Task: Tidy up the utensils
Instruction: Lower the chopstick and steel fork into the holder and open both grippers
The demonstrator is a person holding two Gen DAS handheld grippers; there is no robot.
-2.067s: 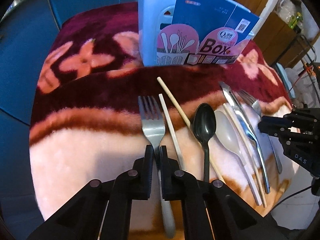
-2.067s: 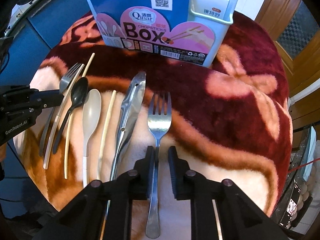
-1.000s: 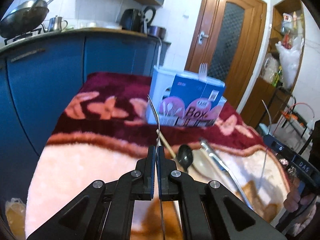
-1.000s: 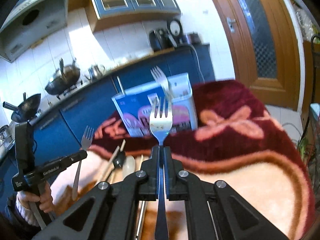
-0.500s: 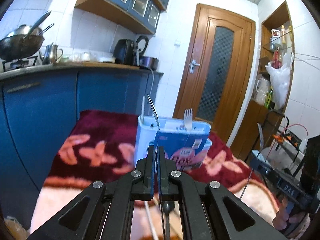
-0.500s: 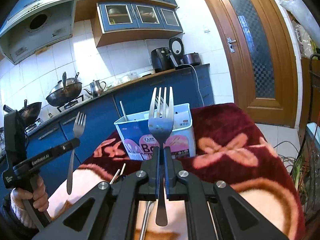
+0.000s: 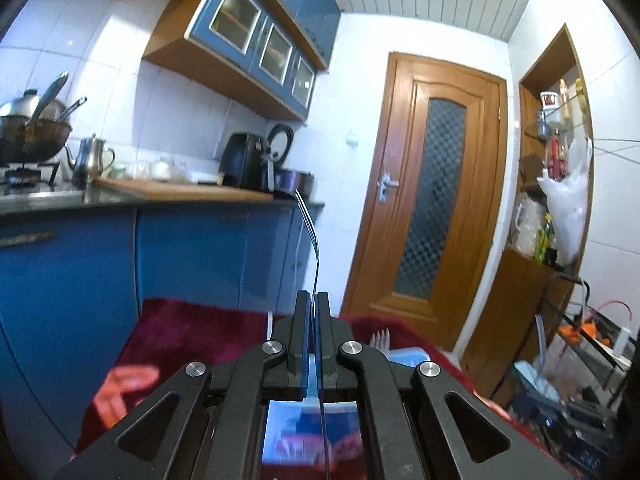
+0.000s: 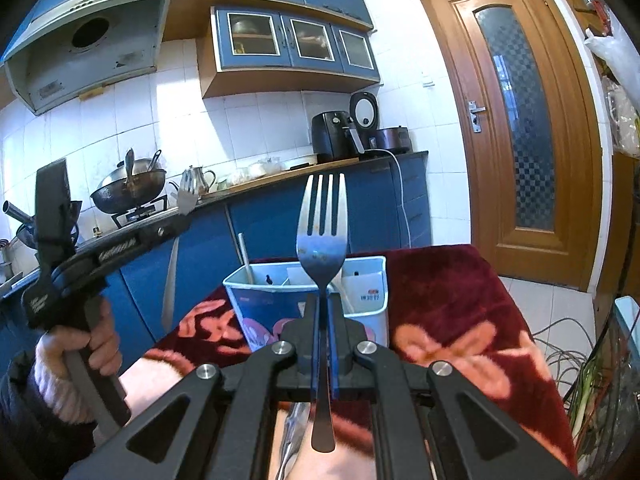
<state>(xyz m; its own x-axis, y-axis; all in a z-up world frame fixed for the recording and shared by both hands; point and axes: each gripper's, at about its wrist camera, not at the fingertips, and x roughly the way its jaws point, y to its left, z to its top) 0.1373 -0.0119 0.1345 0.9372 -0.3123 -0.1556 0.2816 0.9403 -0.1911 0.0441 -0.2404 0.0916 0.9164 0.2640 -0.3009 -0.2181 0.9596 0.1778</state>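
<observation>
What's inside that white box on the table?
The box holds a pale stick and paper cards. The fork covers its middle; its bottom is hidden.

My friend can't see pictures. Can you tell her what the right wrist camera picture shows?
The right tool is shut on a metal fork, held upright with its prongs up, in front of a white and blue chopsticks box on a dark red flowery blanket. At left, a hand holds the left tool, gripping another fork.

Kitchen: white tiled wall (image 8: 256, 128), blue cabinets (image 8: 296, 40), wooden door (image 8: 520, 120), range hood (image 8: 88, 40), wok (image 8: 128, 188) on stove.
</observation>
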